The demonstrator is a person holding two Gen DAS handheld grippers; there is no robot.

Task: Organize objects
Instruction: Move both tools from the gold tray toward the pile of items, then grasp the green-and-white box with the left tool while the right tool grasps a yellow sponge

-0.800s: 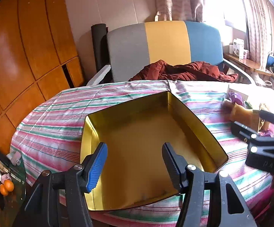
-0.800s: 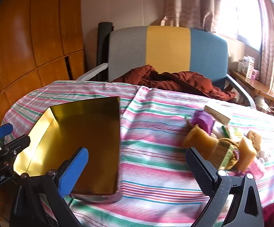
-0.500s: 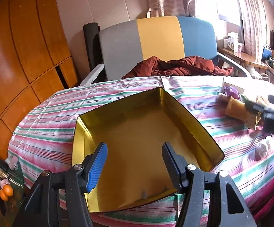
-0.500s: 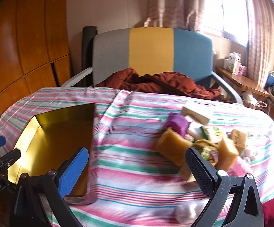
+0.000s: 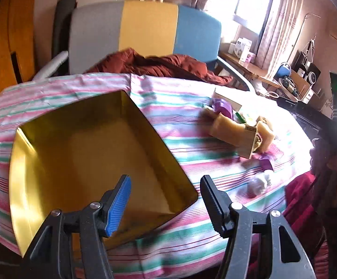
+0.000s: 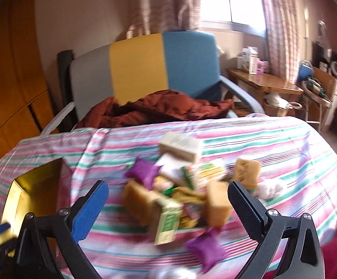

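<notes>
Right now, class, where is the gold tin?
Left wrist view: the gold tin sits empty on the striped tablecloth, left of the snack pile.

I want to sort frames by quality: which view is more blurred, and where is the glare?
Right wrist view: motion blur smears the pile of small items and the striped cloth; the window is overexposed. Left wrist view: sharper, the gold tin is clear, but window glare washes out the cloth's far right.

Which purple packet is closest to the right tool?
The purple packet lying alone at the pile's near edge, low in the right wrist view. The other one sits farther back, left.
</notes>
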